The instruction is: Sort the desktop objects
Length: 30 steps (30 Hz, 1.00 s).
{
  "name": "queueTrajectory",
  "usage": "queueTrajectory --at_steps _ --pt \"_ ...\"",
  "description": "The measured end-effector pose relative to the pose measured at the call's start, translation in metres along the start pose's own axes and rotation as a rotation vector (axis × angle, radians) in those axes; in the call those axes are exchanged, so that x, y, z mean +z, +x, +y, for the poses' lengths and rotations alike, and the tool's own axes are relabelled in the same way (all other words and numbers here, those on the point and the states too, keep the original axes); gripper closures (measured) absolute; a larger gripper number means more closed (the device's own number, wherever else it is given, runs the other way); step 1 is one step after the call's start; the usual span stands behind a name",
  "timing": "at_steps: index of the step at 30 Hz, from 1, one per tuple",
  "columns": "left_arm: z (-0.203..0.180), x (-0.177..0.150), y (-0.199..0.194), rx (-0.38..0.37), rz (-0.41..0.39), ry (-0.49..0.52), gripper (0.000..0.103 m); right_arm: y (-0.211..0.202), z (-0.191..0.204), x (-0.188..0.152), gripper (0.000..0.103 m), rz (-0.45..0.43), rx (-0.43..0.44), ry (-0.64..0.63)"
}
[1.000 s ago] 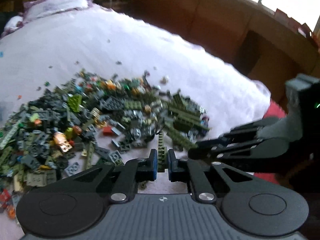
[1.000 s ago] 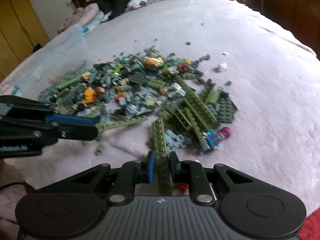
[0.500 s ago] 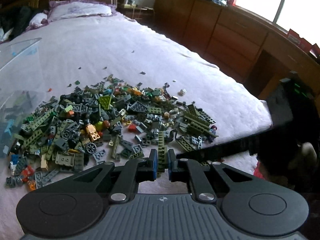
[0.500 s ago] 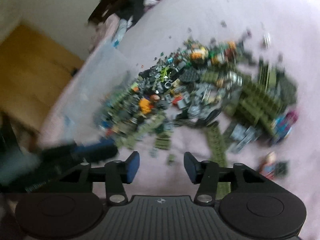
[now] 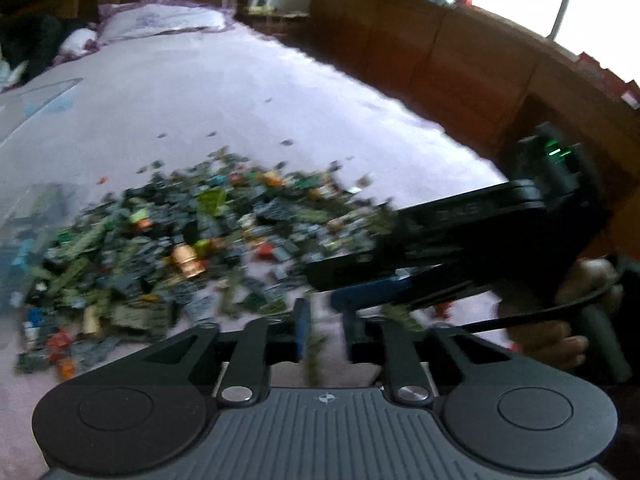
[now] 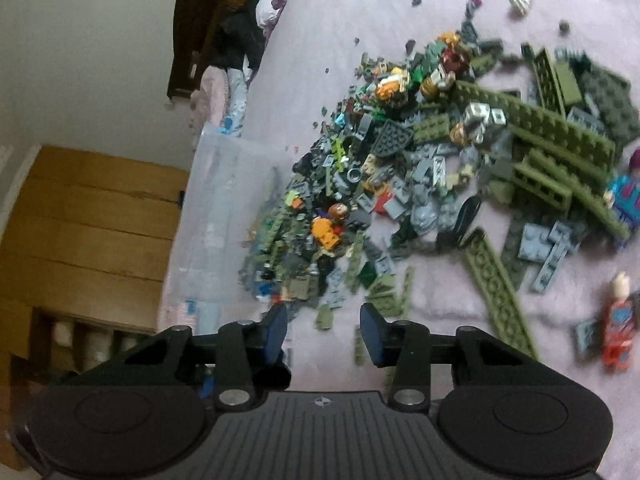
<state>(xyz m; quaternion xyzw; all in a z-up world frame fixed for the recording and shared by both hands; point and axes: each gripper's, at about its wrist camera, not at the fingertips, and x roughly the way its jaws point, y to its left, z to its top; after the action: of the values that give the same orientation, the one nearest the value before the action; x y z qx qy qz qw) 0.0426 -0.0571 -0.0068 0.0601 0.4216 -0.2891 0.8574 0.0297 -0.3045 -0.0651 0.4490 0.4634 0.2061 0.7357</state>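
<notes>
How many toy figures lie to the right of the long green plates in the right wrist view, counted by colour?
Red figure: 1
Blue and pink figure: 1
Total: 2

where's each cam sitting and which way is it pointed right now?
Left wrist: on the left gripper, facing across the bed toward the pillow; the right gripper and a hand show.
Right wrist: on the right gripper, tilted down at the brick pile; jaws open.
Shared: the brick pile and the clear bin.
</notes>
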Motion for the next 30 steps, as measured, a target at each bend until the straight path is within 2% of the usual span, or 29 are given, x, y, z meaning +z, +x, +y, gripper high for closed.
queueTrajectory --at_steps 1,2,4,7,10,17,18,19,20,24,27,30 --pt "0.003 -0.001 0.001 0.027 0.007 -0.007 0.054 0.0 0.001 0.0 0.059 0.001 -0.029 -0.027" --pt "0.007 -0.001 0.002 0.052 0.012 -0.016 0.049 0.0 0.003 -0.001 0.059 0.006 -0.06 -0.059" --pt "0.017 -0.001 0.002 0.093 0.02 -0.051 0.031 0.005 0.012 -0.006 0.059 0.029 -0.132 -0.14" --pt "0.033 -0.005 0.004 0.163 0.044 -0.106 0.014 0.018 0.026 -0.015 0.065 0.066 -0.225 -0.26" --pt "0.046 -0.011 0.009 0.189 0.102 -0.158 0.014 0.034 0.036 -0.026 0.07 0.086 -0.3 -0.364" --pt "0.044 -0.014 0.017 0.184 0.148 -0.137 0.014 0.064 0.05 -0.04 0.073 0.077 -0.436 -0.552" --pt "0.043 -0.015 0.018 0.183 0.155 -0.133 0.014 0.064 0.053 -0.042 0.075 0.07 -0.454 -0.576" --pt "0.043 -0.015 0.019 0.182 0.161 -0.13 0.014 0.065 0.055 -0.044 0.083 0.063 -0.471 -0.601" --pt "0.042 -0.016 0.02 0.181 0.168 -0.126 0.015 0.065 0.058 -0.046 0.087 0.056 -0.488 -0.626" --pt "0.041 -0.018 0.025 0.178 0.193 -0.112 0.016 0.048 0.06 -0.047 0.087 0.002 -0.554 -0.647" --pt "0.039 -0.019 0.028 0.175 0.212 -0.101 0.016 0.032 0.056 -0.042 0.086 0.013 -0.581 -0.661" --pt "0.04 -0.019 0.038 0.182 0.256 -0.109 0.016 0.021 0.06 -0.044 0.08 0.013 -0.578 -0.729"
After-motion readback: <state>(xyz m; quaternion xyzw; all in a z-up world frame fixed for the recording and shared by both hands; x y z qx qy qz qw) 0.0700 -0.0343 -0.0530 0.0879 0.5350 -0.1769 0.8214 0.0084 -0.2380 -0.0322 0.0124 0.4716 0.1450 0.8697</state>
